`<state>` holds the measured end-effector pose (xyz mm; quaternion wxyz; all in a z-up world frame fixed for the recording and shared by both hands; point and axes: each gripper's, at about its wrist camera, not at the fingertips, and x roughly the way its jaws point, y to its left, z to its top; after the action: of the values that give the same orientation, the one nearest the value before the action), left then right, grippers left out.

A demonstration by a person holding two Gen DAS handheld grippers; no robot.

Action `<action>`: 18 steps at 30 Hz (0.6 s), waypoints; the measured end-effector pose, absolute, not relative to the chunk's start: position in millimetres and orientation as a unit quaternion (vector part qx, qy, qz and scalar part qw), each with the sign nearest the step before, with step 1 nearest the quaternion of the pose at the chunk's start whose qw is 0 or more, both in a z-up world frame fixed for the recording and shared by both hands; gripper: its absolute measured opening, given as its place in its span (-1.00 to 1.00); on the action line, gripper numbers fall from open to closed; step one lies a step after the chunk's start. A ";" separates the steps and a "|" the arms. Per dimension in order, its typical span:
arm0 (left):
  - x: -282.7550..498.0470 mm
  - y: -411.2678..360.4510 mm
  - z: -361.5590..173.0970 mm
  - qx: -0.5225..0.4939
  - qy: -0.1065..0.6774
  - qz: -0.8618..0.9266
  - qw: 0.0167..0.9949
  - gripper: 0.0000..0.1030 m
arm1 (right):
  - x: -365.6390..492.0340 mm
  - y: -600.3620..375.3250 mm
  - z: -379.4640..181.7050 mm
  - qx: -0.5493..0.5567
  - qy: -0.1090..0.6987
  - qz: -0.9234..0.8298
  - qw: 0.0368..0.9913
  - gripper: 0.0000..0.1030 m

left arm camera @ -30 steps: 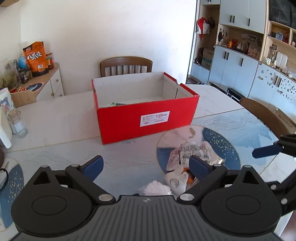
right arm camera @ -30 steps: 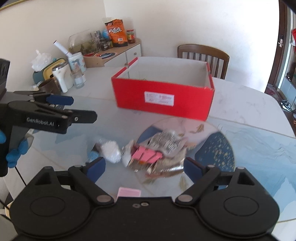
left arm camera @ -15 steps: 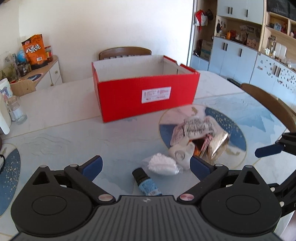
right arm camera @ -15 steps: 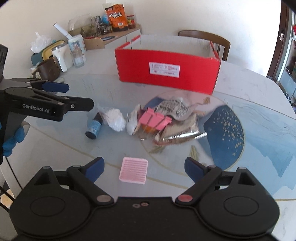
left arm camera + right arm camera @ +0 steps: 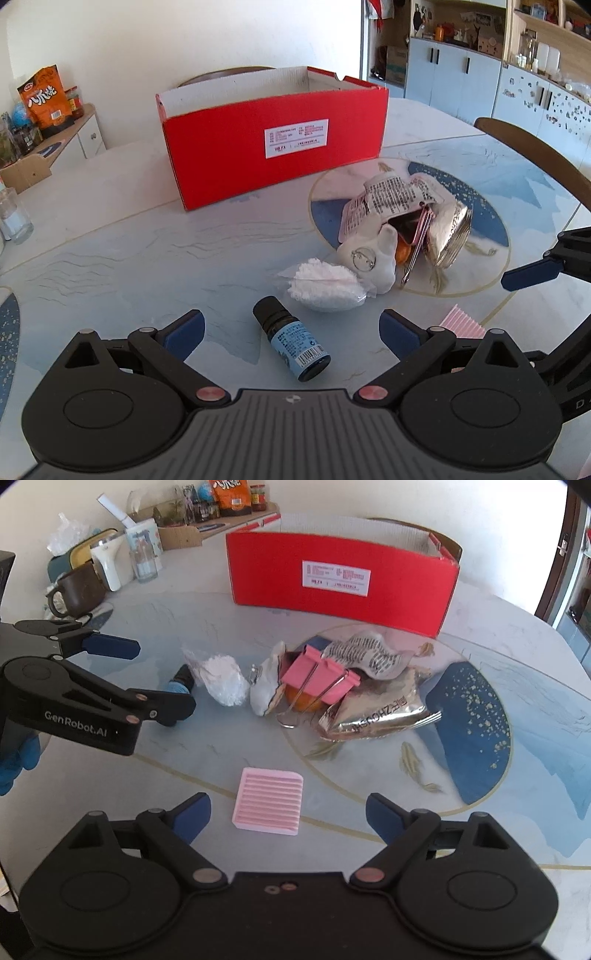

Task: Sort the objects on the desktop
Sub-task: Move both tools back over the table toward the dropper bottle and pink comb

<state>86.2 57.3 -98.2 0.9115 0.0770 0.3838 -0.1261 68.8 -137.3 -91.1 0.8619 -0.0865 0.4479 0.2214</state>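
A red open box (image 5: pixel 271 147) (image 5: pixel 340 576) stands at the back of the table. In front of it lies a pile: silver snack bags (image 5: pixel 376 709), a pink binder clip (image 5: pixel 317 679), an orange thing (image 5: pixel 301 699), a white bag of powder (image 5: pixel 325 286) (image 5: pixel 221 677). A small dark bottle with a blue label (image 5: pixel 291 339) lies between my open left gripper's (image 5: pixel 291 330) fingers. A pink ribbed square (image 5: pixel 269 801) lies between my open right gripper's (image 5: pixel 288 812) fingers. Both grippers are empty.
A glass (image 5: pixel 13 218) stands at the table's left edge. A brown mug (image 5: pixel 74 590), a white jug (image 5: pixel 107 559) and cups stand at the far left. A sideboard with an orange snack bag (image 5: pixel 46 96) and chairs (image 5: pixel 535 151) flank the table.
Both grippers have dropped lower and nearer the table. The bottle and the pink square have come into view between the fingers. Nothing was grasped.
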 end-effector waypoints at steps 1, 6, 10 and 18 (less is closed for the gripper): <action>87.1 57.2 -99.5 0.078 0.385 -0.125 0.911 0.97 | 69.3 -136.3 -93.2 -0.087 0.451 0.220 0.861 0.71; 90.6 58.0 -104.3 0.081 0.391 -0.124 0.908 0.97 | 65.7 -131.0 -100.1 -0.092 0.461 0.217 0.855 0.60; 93.4 58.2 -107.3 0.084 0.394 -0.126 0.907 0.96 | 61.2 -126.1 -104.4 -0.100 0.464 0.216 0.853 0.50; 96.7 55.3 -113.7 0.097 0.397 -0.137 0.902 0.96 | 59.9 -125.7 -102.2 -0.096 0.462 0.210 0.856 0.18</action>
<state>96.7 55.3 -113.7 0.9024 0.0970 0.3970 -0.1366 59.9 -125.7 -102.2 0.8561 -0.0963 0.4620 0.2105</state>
